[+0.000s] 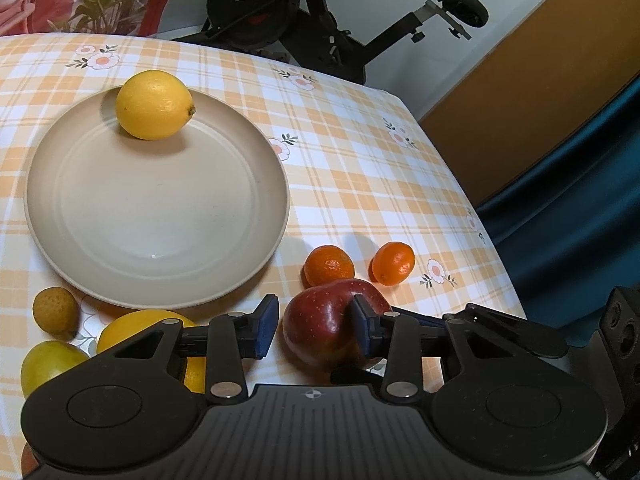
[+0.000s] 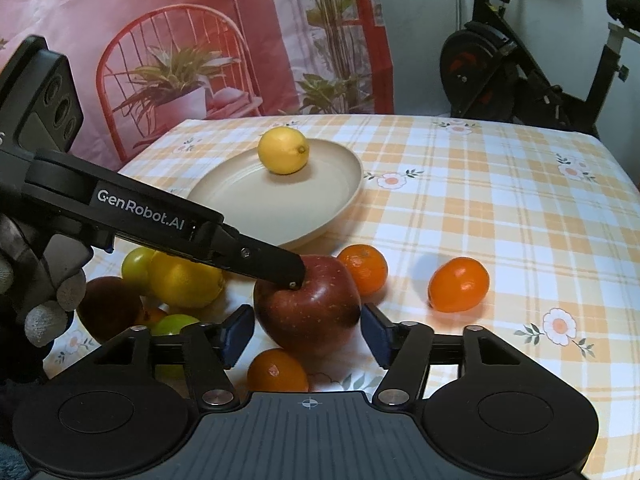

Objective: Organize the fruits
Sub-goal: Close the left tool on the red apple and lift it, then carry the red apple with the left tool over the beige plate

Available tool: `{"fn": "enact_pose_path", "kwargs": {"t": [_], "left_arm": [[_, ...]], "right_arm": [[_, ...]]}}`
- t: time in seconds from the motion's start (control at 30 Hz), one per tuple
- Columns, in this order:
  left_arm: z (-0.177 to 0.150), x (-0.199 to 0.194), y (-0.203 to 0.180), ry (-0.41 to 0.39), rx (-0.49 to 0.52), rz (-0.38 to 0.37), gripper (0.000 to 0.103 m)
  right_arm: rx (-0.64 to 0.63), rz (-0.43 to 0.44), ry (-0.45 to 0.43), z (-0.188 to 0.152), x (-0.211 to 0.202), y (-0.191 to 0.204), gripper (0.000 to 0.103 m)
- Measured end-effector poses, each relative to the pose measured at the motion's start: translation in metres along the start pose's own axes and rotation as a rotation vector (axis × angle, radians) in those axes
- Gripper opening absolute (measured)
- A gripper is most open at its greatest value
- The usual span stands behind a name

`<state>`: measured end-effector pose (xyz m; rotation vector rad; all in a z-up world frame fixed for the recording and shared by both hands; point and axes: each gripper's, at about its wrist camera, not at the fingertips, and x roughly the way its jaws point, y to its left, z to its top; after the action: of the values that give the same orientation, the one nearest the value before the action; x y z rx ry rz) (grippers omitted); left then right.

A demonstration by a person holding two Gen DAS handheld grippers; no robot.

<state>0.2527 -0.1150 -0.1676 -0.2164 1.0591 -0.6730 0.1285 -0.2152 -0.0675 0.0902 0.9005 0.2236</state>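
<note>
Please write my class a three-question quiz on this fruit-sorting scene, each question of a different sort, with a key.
1. True or false: a single lemon lies on the plate.
2. Which fruit sits between the fingers of the right tongs? A) lemon B) red apple C) mandarin
3. Short answer: in the right wrist view, what rests on top of the apple?

Key: 1. True. 2. B. 3. A finger of the left tongs.

Lemon [image 1: 154, 105] on plate [image 1: 80, 184]; red apple [image 1: 320, 330] beside mandarins [image 1: 329, 265]
</note>
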Motion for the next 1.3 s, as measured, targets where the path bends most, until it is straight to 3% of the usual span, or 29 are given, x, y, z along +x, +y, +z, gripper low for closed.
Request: {"fn": "enact_pose_path", "kwargs": {"t": [0.33,0.57,0.8,1.07,1.3], "left_arm": [[-0.001,0.001,0.001,-0.004,-0.009,-0.016,0.039],[-0.001,-0.003,0.005,-0.009,-0.034,-0.035,0.039],[0.004,-0.022,-0.001,-0.064,-0.027,-0.051,0.039],[0.018,-0.052,0.007,-0.133,-0.011,0.003,0.039],[0.037,-0.054,0.042,-0.131,-0.081,0.071,0.039]], "right_arm": [[-0.034,-0.042,0.051,0.001,0.020,0.007,0.058],[-0.004,-0.023,0.021,-0.003,0.016,0.005,0.057],[-0.004,-0.006,-0.022,0.009,0.004,0.007,0.057],[-0.062,0.053,-0.052,0.040,0.011,0.022,0.057],[-0.098,0.127,-0.020,0.067,0.054,0.033,0.057]]}}
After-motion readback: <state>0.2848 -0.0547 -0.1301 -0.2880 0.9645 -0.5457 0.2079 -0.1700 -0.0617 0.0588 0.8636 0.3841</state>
